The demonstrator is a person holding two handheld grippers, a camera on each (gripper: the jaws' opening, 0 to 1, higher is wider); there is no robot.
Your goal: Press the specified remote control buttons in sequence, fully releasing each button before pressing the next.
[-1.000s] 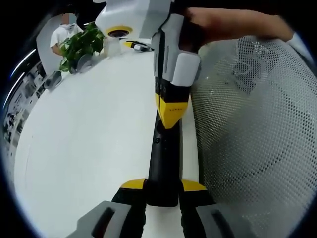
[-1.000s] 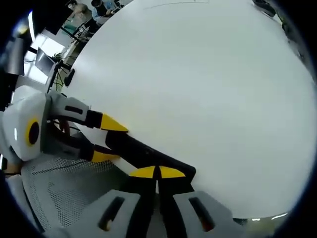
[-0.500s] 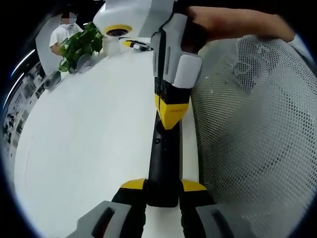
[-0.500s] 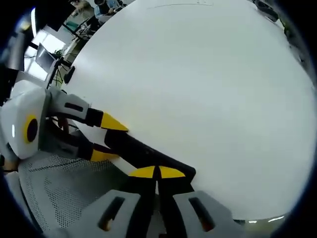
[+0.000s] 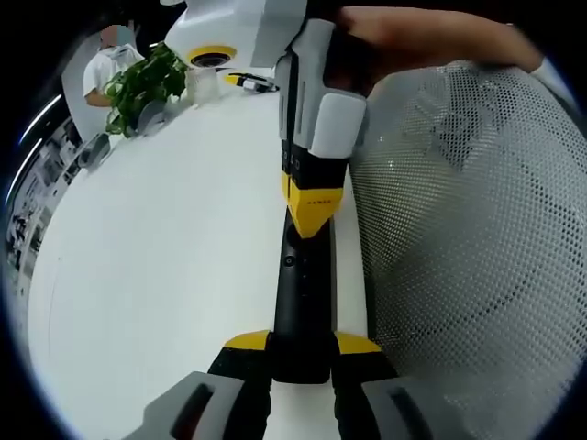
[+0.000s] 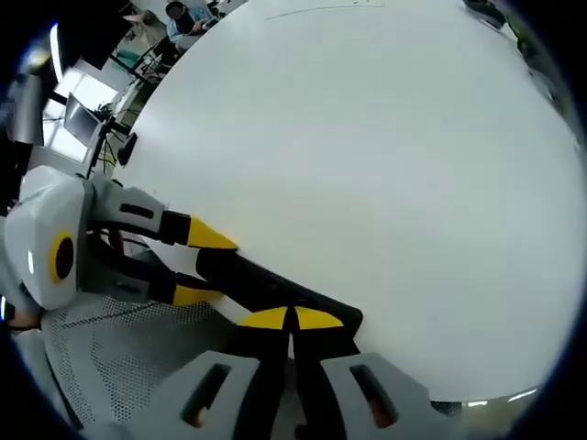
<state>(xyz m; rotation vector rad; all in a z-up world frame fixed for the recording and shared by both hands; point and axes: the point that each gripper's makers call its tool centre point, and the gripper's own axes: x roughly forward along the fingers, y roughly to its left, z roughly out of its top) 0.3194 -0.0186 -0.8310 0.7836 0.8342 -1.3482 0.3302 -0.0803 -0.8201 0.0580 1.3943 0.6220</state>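
A long black remote control [image 5: 302, 293] lies along the right edge of the white table [image 5: 165, 257]. My left gripper [image 5: 301, 345] is shut on its near end, one yellow tip on each side. My right gripper [image 5: 312, 209] comes down from the top with its jaws shut, its yellow tips resting on the remote's upper face just past a small round button [image 5: 289, 260]. In the right gripper view, the shut tips of the right gripper [image 6: 292, 318] sit on the remote [image 6: 266, 286], and the left gripper [image 6: 202, 266] clasps the remote's other end from the left.
A white mesh chair back [image 5: 459, 238] stands close against the table's right edge. At the far end are a green plant [image 5: 139, 82], a small white cup [image 5: 202, 84] and a yellow-black tool [image 5: 249, 82]. People [image 6: 183, 14] and monitors [image 6: 78, 115] lie beyond the table.
The right gripper's shut tips have crept a little farther along the remote, away from the left gripper. The left gripper keeps its hold; both views shifted slightly.
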